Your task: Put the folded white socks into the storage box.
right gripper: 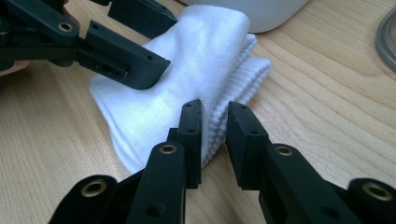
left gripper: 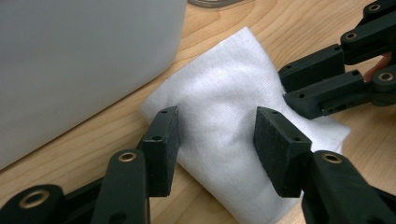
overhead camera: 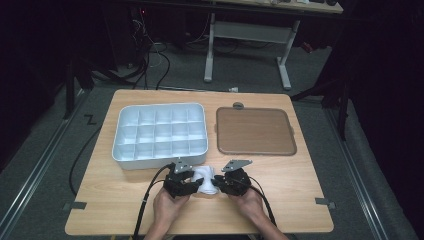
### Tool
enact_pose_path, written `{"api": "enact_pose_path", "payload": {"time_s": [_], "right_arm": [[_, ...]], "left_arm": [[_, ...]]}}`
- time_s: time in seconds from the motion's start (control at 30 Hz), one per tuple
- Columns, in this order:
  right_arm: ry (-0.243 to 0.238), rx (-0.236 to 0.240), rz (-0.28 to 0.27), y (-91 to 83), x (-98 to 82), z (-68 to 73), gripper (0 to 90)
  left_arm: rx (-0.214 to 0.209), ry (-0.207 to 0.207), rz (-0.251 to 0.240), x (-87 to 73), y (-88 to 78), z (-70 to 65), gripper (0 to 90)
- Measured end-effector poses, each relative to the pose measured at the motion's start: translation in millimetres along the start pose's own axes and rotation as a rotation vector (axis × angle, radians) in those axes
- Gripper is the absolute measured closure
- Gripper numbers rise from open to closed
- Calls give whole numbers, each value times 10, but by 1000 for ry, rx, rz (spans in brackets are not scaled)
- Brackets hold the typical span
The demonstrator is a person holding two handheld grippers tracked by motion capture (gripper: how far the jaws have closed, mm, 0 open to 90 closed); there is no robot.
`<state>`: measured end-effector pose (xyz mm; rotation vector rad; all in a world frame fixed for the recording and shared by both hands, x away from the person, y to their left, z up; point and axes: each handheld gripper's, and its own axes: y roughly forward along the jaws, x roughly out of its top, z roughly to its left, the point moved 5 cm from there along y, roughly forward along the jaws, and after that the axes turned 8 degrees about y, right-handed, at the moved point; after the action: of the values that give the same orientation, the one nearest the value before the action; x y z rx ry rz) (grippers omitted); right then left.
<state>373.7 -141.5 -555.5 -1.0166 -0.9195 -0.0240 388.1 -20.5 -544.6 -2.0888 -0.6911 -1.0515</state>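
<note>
While both grippers meet at the table's (overhead camera: 115,210) six o'clock edge, I see a folded white cloth (overhead camera: 204,180) lying between them, just in front of the white compartment tray (overhead camera: 159,133). My left gripper (left gripper: 217,135) has its jaws spread wide over the cloth. My right gripper (right gripper: 214,135) has its jaws nearly together around the cloth's ribbed edge; I think they pinch it, though contact is hard to judge. At two o'clock from the cloth sits a brown lid (overhead camera: 255,131), apart from the tray.
</note>
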Motion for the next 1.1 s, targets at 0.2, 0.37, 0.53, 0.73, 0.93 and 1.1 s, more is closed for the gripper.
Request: {"api": "enact_pose_path", "payload": {"time_s": [0.2,0.37,0.53,0.73,0.93,1.1], "right_arm": [[-23,12,-1,53,19,116,767],[-46,18,-8,123,55,239,763],[-50,23,-41,147,99,308,692],[-58,18,-100,-10,142,334,672],[-39,-23,-146,-217,131,182,651],[9,-108,-132,-329,7,-148,626]], "left_arm": [[15,-16,16,36,-62,106,511],[26,-45,19,70,-153,240,496],[37,-85,-9,138,-222,307,412],[20,-143,-51,223,-241,276,344],[61,-147,-40,203,-166,318,343],[75,-154,-8,134,-105,345,349]]}}
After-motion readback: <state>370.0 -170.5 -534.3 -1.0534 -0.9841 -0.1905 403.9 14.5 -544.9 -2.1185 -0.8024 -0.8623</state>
